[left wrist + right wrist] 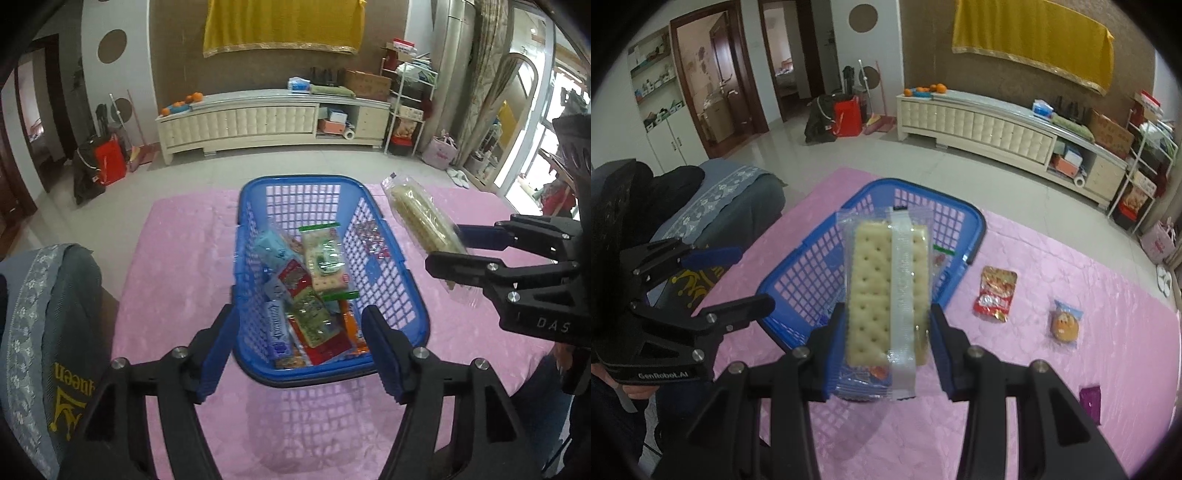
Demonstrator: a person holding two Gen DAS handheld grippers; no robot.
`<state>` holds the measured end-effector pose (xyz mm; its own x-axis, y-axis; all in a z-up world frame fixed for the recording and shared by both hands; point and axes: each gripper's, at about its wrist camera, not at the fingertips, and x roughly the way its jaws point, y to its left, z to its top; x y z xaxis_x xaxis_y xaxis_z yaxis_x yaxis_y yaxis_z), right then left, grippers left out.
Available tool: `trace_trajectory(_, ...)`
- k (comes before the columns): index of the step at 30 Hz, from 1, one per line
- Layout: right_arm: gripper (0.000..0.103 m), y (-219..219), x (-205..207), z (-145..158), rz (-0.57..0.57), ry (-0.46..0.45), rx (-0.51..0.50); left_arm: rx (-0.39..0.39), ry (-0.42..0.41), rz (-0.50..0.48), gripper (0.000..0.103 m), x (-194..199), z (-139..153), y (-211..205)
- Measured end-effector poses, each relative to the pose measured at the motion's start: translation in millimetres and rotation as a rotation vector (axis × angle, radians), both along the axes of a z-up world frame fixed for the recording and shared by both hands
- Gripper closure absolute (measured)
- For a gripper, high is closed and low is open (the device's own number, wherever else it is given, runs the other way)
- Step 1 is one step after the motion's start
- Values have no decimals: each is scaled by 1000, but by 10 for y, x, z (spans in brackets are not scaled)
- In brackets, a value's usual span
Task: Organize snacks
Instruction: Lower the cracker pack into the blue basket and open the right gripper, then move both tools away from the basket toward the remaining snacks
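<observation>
Right fingers (886, 339): closed on the lower end of a cracker pack (886, 291) in clear wrap; both pads press its long edges.
Left fingers (299, 354): spread wide, nothing between them; they hang over the near rim of the blue basket (388, 295).
Pack axis: runs forward along the right fingers, its free end pointing away and up, toward the basket.
Pack to basket: in the left wrist view the pack (424, 225) is held just outside the basket's right wall, above the pink desk cover (177, 266), not yet over the opening.
Move needed, as I judge it: carry the pack leftward across the rim, then let go.
Nearer hand: the right one, since it holds the pack.
Basket contents: several snack packets already lie inside.
Farther right on the desk: a red packet (995, 293) and a round wrapped cake (1065, 323), well apart from the basket.
</observation>
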<state>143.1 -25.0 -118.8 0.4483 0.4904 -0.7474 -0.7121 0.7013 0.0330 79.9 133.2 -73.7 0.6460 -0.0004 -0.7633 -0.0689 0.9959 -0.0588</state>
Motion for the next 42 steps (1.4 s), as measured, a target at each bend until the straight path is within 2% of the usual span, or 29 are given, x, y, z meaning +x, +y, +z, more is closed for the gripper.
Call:
trace_trajectory(6,56,258,5,-37,40,-7,-25,10,12,40,33,-44,-36,198)
trace_trajectory(12,56,384,75,-222,7,39,-77,-9,34,57,33,-30,-156,334)
trace_trajectory(19,56,441,118,-352,-18,66,-149,-35,54,41,33,43,-301,304)
trace_trajectory(31,55,530,110,-507,-47,62,-243,-76,45,45,33,34,-328,359)
trace_trajectory(34,47,539,108,-495,-57,45,-252,-85,44,49,33,10,-336,384)
trace_trajectory(36,27,517,111,-471,-69,42,-242,-89,43,49,33,-9,-336,381)
trace_trajectory(37,24,503,105,-453,-73,36,-238,-90,42,49,33,-16,-330,376)
trace_trajectory(42,21,403,81,-377,-95,7,-225,-56,29,17,31,-34,-258,231)
